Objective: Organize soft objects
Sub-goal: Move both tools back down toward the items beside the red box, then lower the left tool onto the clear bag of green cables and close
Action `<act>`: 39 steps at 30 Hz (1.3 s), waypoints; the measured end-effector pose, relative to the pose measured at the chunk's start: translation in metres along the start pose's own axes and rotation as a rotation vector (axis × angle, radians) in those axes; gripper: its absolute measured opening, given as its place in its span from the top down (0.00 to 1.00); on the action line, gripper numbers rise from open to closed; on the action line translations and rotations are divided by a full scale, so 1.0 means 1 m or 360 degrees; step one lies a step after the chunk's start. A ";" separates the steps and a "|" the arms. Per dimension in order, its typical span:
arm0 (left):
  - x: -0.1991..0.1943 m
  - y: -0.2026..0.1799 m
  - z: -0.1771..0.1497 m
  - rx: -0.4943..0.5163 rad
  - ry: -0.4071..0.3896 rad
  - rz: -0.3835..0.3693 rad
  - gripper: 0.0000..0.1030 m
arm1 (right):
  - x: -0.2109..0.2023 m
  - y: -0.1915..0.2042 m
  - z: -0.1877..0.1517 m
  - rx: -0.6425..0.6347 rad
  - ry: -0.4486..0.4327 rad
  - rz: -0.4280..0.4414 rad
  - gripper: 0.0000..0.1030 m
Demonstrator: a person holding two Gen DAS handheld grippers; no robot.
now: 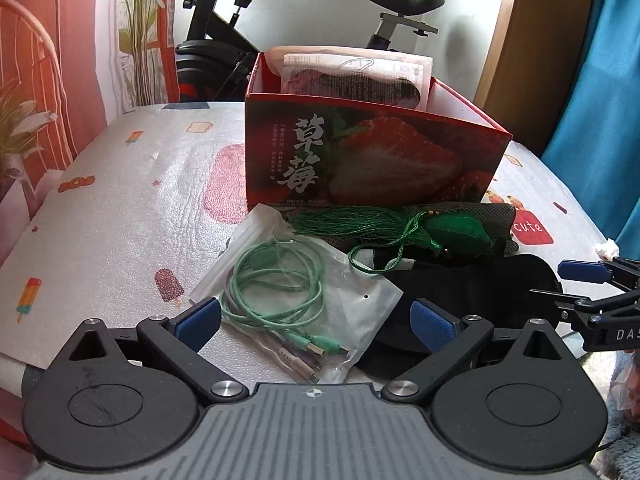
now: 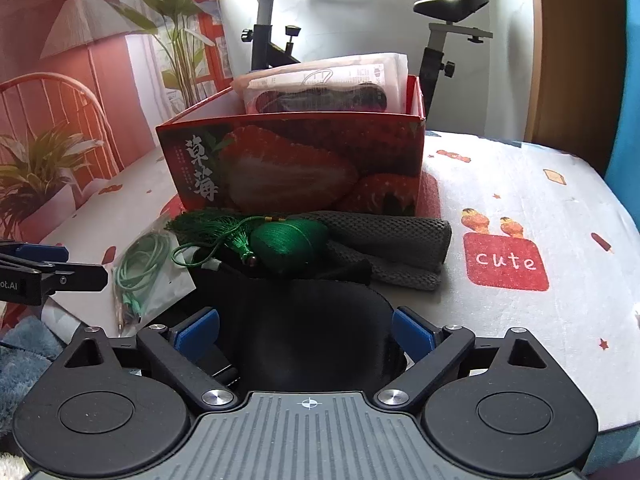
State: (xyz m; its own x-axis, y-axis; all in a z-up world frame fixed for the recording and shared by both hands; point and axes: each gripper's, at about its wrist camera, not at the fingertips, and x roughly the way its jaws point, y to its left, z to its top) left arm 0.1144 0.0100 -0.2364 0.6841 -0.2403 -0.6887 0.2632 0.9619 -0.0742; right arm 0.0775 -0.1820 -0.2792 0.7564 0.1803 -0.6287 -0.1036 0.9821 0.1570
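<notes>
A red strawberry box (image 1: 376, 152) (image 2: 296, 160) stands on the table and holds a plastic-wrapped packet (image 1: 352, 76). In front of it lie a green tasselled pouch (image 1: 452, 232) (image 2: 288, 240), a grey mesh cloth (image 2: 392, 244), a black soft item (image 1: 472, 280) (image 2: 304, 320) and a clear bag of green cables (image 1: 296, 300) (image 2: 140, 272). My left gripper (image 1: 316, 320) is open, its fingers either side of the cable bag. My right gripper (image 2: 306, 332) is open around the near end of the black item; it also shows at the right edge of the left wrist view (image 1: 592, 292).
The table has a white cloth (image 2: 520, 200) printed with ice lollies and a red "cute" patch (image 2: 506, 260). An exercise bike (image 1: 224, 40) stands behind the table. A blue curtain (image 1: 600, 100) hangs at the right. A blue fluffy fabric (image 2: 24, 352) lies at the near left.
</notes>
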 end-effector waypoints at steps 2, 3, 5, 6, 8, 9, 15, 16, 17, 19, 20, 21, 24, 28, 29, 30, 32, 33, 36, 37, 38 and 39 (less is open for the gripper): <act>0.002 0.002 -0.001 -0.0020 0.0014 -0.0016 0.02 | -0.001 0.003 0.000 -0.0020 -0.0011 0.0004 0.11; 0.002 0.003 -0.001 -0.0030 0.0016 -0.0014 0.02 | -0.002 0.003 0.000 -0.0023 -0.0017 0.0003 0.12; 0.002 0.005 -0.001 -0.0049 0.0016 -0.0002 0.05 | -0.002 0.003 0.001 -0.0018 -0.0019 0.0008 0.14; 0.001 0.008 -0.001 -0.0060 0.0016 -0.0003 0.05 | -0.001 0.004 0.002 -0.0014 -0.0012 0.0019 0.16; 0.001 0.015 0.004 -0.0087 0.0008 -0.0015 0.05 | 0.001 0.006 0.006 -0.0025 0.0005 0.0046 0.18; 0.001 0.020 0.007 -0.0099 0.0007 -0.0024 0.05 | 0.003 0.008 0.008 -0.0033 0.0016 0.0071 0.20; 0.007 0.054 0.031 -0.0061 -0.0028 -0.0132 0.08 | 0.041 0.040 0.029 -0.0144 0.0193 0.0280 0.22; 0.009 0.056 0.033 -0.0011 -0.0029 -0.0119 0.10 | 0.049 0.047 0.032 -0.0157 0.0221 0.0318 0.22; 0.013 0.058 0.036 0.0030 -0.0017 -0.0121 0.11 | 0.056 0.054 0.035 -0.0168 0.0249 0.0351 0.23; 0.020 0.063 0.037 0.0082 0.0027 -0.0155 0.13 | 0.072 0.070 0.038 -0.0178 0.0316 0.0437 0.30; 0.024 0.065 0.037 0.0116 0.0047 -0.0169 0.14 | 0.079 0.077 0.038 -0.0183 0.0354 0.0479 0.33; 0.028 0.066 0.036 0.0147 0.0061 -0.0173 0.14 | 0.086 0.084 0.037 -0.0184 0.0399 0.0516 0.37; 0.038 0.076 0.031 0.0189 0.0100 -0.0170 0.18 | 0.100 0.096 0.029 -0.0179 0.0504 0.0562 0.40; 0.052 0.095 0.027 0.0065 0.0139 -0.0224 0.19 | 0.108 0.094 0.031 -0.0096 0.0475 0.0543 0.44; 0.056 0.099 0.026 0.0050 0.0140 -0.0234 0.20 | 0.109 0.091 0.032 -0.0074 0.0463 0.0532 0.46; 0.059 0.101 0.026 0.0040 0.0143 -0.0238 0.20 | 0.111 0.089 0.033 -0.0065 0.0451 0.0510 0.53; 0.068 0.106 0.026 0.0017 0.0154 -0.0248 0.23 | 0.113 0.088 0.033 -0.0070 0.0433 0.0472 0.62; 0.071 0.108 0.027 0.0005 0.0156 -0.0252 0.23 | 0.114 0.086 0.033 -0.0073 0.0423 0.0457 0.67; 0.081 0.113 0.030 -0.0033 0.0156 -0.0271 0.29 | 0.116 0.080 0.034 -0.0060 0.0391 0.0436 0.74; 0.084 0.114 0.031 -0.0053 0.0159 -0.0282 0.33 | 0.118 0.079 0.034 -0.0060 0.0381 0.0427 0.76; 0.087 0.115 0.031 -0.0075 0.0166 -0.0295 0.37 | 0.121 0.079 0.035 -0.0062 0.0372 0.0422 0.76; 0.090 0.116 0.030 -0.0094 0.0175 -0.0310 0.38 | 0.122 0.079 0.035 -0.0065 0.0364 0.0417 0.77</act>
State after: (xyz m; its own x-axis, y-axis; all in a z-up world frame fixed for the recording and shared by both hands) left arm 0.2268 0.0956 -0.2847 0.5453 -0.4099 -0.7312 0.3405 0.9054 -0.2536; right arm 0.1847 -0.0844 -0.3169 0.5368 0.4295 -0.7262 -0.3046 0.9013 0.3079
